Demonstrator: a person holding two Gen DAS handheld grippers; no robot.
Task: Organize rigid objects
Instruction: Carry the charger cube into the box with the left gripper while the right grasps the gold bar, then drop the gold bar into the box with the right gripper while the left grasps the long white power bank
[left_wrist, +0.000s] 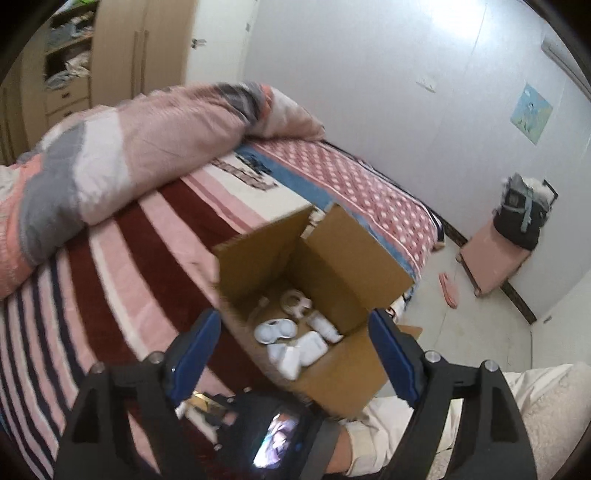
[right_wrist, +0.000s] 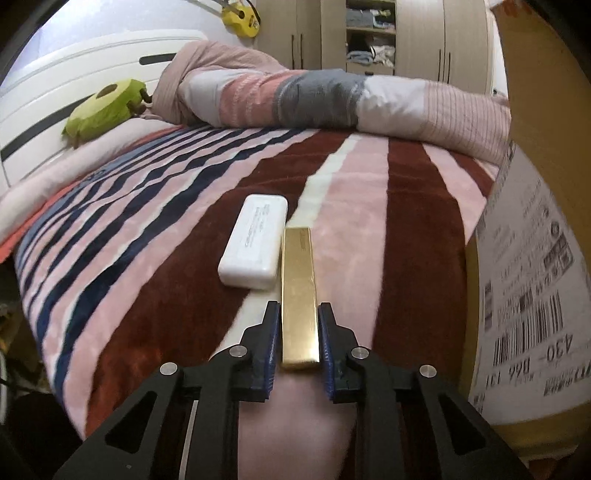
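My left gripper (left_wrist: 295, 334) is open and empty, held above an open cardboard box (left_wrist: 332, 376) on the striped bed. Several white objects (left_wrist: 295, 343) lie in the bottom of the box. My right gripper (right_wrist: 298, 325) is shut on a long gold bar (right_wrist: 298, 291), which points away along the blanket. A white rectangular case (right_wrist: 255, 242) lies on the blanket just left of the bar, touching or nearly touching it. The box's side with a shipping label (right_wrist: 528, 295) stands close at the right of the right gripper.
A folded pink and grey quilt (right_wrist: 332, 96) lies across the far side of the bed. A green plush toy (right_wrist: 107, 103) sits by the white headboard. A wardrobe (right_wrist: 369, 33) stands behind. A pink suitcase with a black bag (left_wrist: 509, 236) stands on the floor by the wall.
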